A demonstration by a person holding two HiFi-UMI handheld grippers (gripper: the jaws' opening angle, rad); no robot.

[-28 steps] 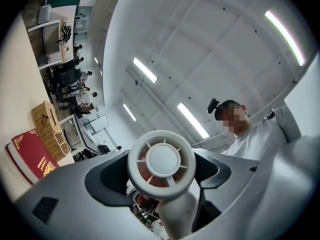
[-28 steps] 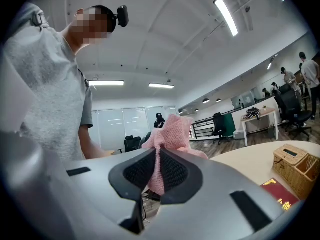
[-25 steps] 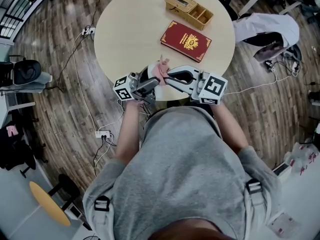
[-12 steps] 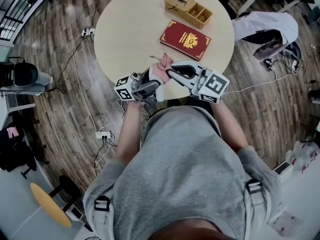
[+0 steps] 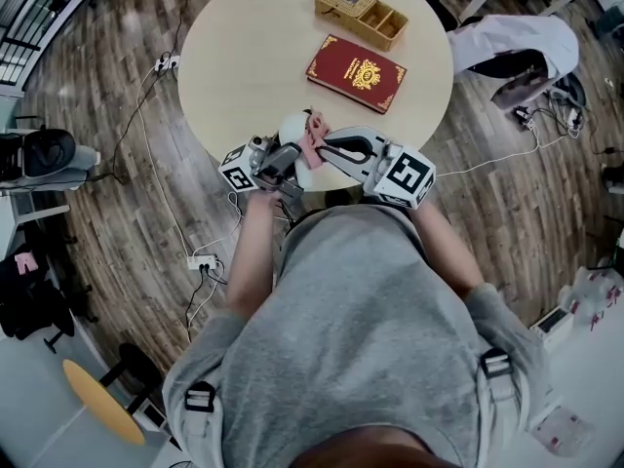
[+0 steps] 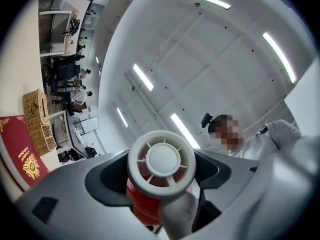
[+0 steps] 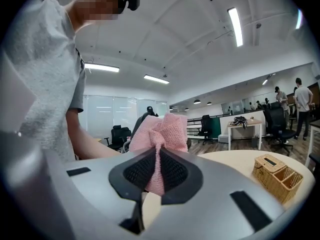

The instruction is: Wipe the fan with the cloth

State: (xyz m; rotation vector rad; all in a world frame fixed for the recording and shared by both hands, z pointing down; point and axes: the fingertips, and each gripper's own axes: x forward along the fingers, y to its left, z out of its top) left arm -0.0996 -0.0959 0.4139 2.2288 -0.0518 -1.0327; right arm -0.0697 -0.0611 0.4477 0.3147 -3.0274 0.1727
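At the near edge of the round counter point(image 5: 234, 57), the left gripper point(image 5: 276, 161) has its fingers point(image 6: 106, 180) closed on a small white handheld fan point(image 6: 161, 160), whose round grille faces that gripper's camera. Just right of it a pink cloth point(image 5: 314, 140) lies against the fan, pinched tight in the fingers point(image 7: 176, 173) of the right gripper point(image 5: 330, 148). Toward the far edge lie a red book point(image 5: 356, 72) and a wicker box point(image 5: 361, 14).

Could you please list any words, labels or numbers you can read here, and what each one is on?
None can be read.
Book: gold cover print, too small to read.
Fan: small mark on its neck, blurred.
Marker cubes: black square patterns, no words.
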